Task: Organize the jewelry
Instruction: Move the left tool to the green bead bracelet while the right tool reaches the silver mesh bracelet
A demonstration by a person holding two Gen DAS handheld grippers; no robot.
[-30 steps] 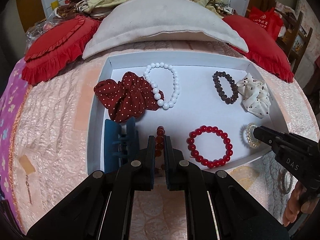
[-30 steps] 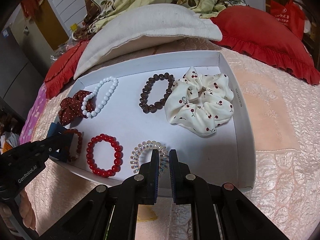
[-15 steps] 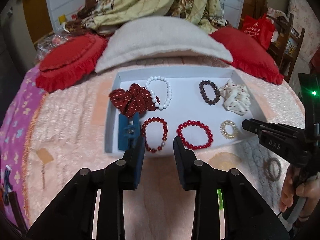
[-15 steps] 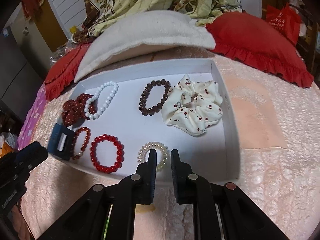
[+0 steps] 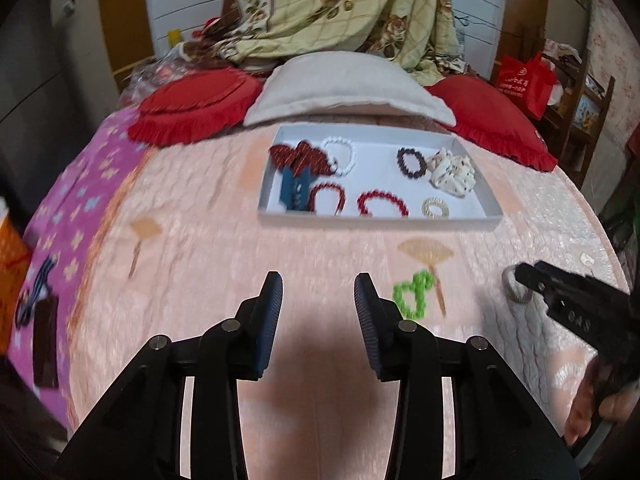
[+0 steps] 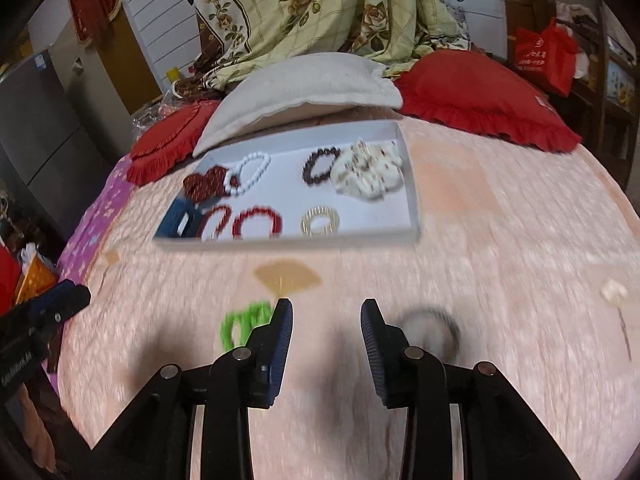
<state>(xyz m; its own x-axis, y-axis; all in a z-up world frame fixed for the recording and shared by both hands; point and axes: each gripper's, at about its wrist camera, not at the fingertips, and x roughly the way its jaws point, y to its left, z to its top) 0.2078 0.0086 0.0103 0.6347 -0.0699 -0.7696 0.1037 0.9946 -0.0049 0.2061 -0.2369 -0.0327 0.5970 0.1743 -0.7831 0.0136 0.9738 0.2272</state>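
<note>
Blur risk: both tools, left tool [image 5: 318, 292] and right tool [image 6: 326, 318], are opening with nothing between them; a hasty grab could snag the bed's pink quilted cover [image 5: 224, 264] instead of the green beaded bracelet [image 5: 412, 294] beyond the white tray's [image 5: 380, 222] near edge.

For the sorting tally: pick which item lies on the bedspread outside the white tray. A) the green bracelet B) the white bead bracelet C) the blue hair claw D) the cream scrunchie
A: the green bracelet lies on the pink bedspread in front of the white tray, while the other three sit inside the tray.
</note>
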